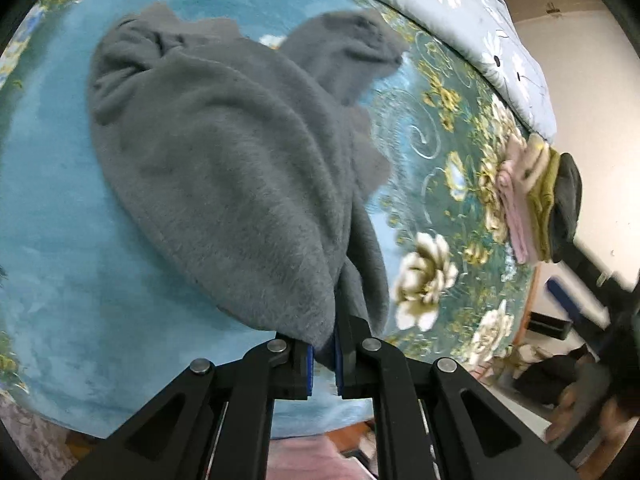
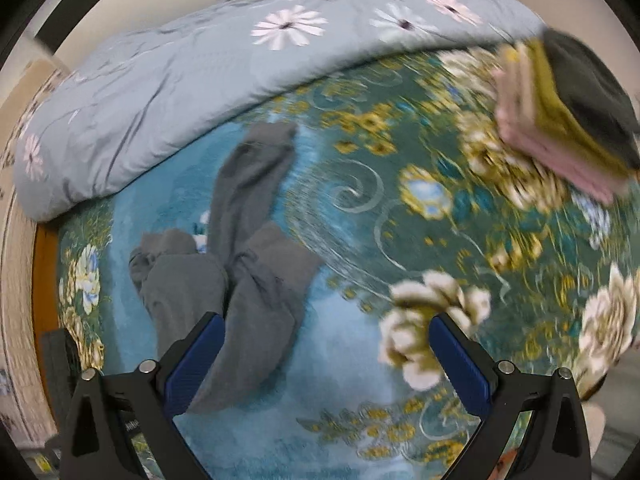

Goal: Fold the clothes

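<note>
A grey fleece garment lies crumpled on the blue floral bedspread. My left gripper is shut on a corner of the grey garment and lifts that edge off the bed. In the right wrist view the same garment lies stretched out, with one long part reaching toward the duvet. My right gripper is open and empty above the bedspread, just right of the garment's near end; its left finger overlaps the cloth's edge in the view.
A stack of folded clothes, pink, olive and dark grey, sits at the bed's right edge and also shows in the right wrist view. A light-blue flowered duvet lies along the far side. Dark items lie on the floor beyond the bed.
</note>
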Demonstrator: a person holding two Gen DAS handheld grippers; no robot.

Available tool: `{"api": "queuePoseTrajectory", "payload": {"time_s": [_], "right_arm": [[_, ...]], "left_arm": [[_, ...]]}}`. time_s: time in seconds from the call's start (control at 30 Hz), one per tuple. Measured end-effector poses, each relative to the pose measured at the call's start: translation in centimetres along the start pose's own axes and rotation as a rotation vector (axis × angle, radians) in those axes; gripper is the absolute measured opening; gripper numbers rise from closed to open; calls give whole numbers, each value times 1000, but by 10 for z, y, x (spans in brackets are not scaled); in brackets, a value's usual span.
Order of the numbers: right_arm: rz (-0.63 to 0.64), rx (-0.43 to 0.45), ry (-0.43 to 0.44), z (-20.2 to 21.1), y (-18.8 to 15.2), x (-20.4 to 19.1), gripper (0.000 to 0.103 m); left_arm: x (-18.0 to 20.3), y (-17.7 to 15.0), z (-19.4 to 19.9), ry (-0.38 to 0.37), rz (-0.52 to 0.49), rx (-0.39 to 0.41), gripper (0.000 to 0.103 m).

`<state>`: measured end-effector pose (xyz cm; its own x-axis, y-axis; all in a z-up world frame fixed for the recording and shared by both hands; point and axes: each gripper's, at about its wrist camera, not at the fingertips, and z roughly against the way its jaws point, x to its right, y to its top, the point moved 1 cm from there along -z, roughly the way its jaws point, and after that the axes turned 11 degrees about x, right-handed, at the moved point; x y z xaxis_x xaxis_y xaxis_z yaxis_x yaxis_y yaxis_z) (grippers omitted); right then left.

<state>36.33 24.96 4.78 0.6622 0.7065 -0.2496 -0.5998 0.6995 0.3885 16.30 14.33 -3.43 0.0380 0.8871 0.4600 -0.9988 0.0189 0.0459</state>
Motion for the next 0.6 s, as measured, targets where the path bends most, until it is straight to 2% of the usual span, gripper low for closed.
{"api": "queuePoseTrajectory", "payload": {"time_s": [0.1, 0.17, 0.23, 0.3, 0.37, 0.53, 0.6], "right_arm": [[-97, -17, 39, -2, -8, 25, 103], [-144, -23, 72, -6, -13, 33, 103], [-179, -39, 103, -12, -18, 36, 103], [-196, -55, 124, -22, -20, 33, 103], [-211, -72, 144, -31, -23, 31, 103], [-287, -127, 167, -69, -24, 22, 102], [-321, -161, 177, -86, -24, 18, 92]], "left_arm": [[-14, 1, 18, -90, 101, 0, 12], [-28, 5, 33, -135, 146, 15, 32], [-43, 13, 51, -166, 177, 35, 42], [-57, 24, 68, -178, 201, 88, 45], [-78, 40, 84, -146, 241, 149, 52], [-135, 84, 104, -18, 369, 253, 52], [-152, 100, 105, 17, 409, 277, 52]]}}
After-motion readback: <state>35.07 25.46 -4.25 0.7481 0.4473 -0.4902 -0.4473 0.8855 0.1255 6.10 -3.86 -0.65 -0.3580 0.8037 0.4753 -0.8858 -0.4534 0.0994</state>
